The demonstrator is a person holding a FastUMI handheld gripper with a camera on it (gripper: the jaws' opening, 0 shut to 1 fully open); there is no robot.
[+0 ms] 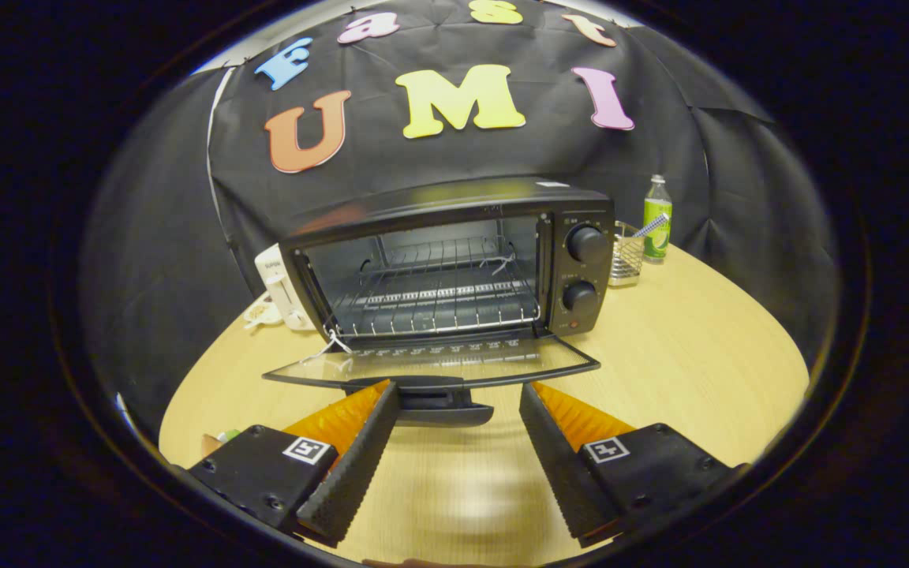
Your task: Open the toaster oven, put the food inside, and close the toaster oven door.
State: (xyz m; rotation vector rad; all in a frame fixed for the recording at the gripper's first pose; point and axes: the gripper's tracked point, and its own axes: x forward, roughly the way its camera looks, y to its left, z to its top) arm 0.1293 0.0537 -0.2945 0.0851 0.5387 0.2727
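Toaster oven (454, 268) on desk (683, 355), door (431, 367) dropped flat, stiff glass, likely light on its hinge. Tool (458, 398) released, spread either side of door handle (439, 404): best hold there. Food not made out.

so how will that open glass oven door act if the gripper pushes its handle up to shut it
The door hangs flat on hinges, so it should swing up stiffly, not flex. Its handle sits just ahead of the open gripper. The glass looks breakable; the toaster oven may slide on the smooth table.
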